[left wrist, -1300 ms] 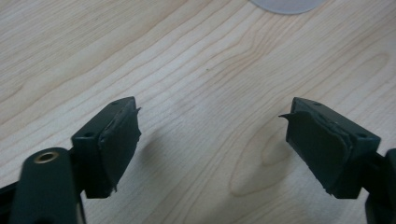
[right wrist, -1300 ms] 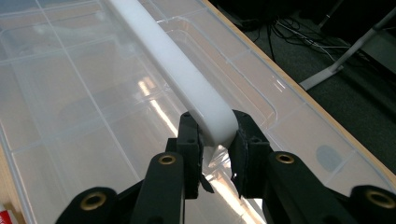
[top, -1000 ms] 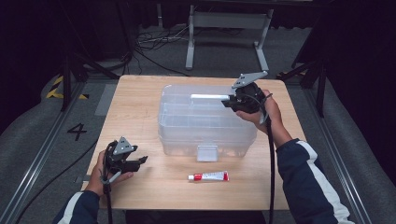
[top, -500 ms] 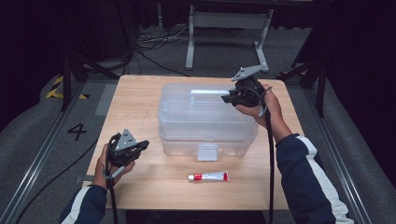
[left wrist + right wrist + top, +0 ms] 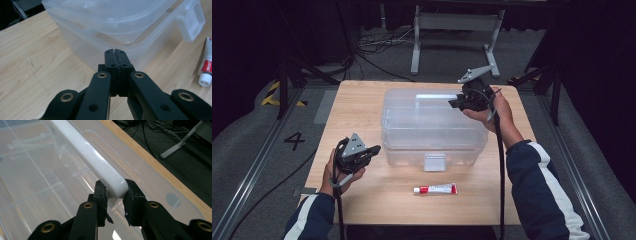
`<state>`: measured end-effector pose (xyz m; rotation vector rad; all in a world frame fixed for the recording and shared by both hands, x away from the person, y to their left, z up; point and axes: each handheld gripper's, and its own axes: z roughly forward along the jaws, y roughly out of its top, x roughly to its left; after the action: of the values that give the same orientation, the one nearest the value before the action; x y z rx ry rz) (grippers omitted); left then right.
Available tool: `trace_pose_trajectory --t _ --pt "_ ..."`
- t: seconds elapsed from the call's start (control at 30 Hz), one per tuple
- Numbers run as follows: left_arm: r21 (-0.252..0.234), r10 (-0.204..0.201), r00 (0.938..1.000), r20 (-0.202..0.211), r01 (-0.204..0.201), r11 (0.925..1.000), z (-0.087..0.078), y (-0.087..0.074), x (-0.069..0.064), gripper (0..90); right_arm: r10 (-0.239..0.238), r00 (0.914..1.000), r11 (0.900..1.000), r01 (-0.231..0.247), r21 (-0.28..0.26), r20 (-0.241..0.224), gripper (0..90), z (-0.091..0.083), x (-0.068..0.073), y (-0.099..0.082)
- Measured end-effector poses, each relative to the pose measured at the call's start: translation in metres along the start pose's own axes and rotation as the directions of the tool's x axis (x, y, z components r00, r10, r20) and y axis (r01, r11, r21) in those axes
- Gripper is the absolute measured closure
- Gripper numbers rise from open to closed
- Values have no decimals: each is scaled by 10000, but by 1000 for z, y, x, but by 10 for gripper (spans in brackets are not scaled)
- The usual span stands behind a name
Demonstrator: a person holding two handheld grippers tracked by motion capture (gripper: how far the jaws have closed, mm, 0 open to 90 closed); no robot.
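Observation:
A clear plastic storage box [image 5: 432, 130] with its lid on stands mid-table. A white handle [image 5: 434, 97] lies along the lid's far side. My right gripper [image 5: 457, 102] is at that handle's right end. In the right gripper view its jaws [image 5: 115, 192] press on both sides of the white handle [image 5: 87, 152]. My left gripper [image 5: 372, 150] is shut and empty, just off the box's front left corner. In the left gripper view its fingertips [image 5: 115, 51] point at the box wall [image 5: 82, 50], close but apart from it.
A small red-and-white tube [image 5: 435, 189] lies on the wooden table [image 5: 362, 100] in front of the box, seen at the right edge as tube [image 5: 206, 67]. The box's front latch [image 5: 434, 162] faces the person. Table stands and cables lie beyond the far edge.
My left gripper has moved right and forward, closer to the box's front left corner. The right gripper has stayed at the handle's end.

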<state>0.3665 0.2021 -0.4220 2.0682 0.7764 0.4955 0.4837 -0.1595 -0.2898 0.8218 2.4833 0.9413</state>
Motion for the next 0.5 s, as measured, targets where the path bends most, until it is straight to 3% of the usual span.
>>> trace_pose_trajectory --t 0.5 --pt "-430 -54 10000 14 55 9991 -1 7 -1 900 214 9997 9991 -210 380 -117 741 -6 3 7"
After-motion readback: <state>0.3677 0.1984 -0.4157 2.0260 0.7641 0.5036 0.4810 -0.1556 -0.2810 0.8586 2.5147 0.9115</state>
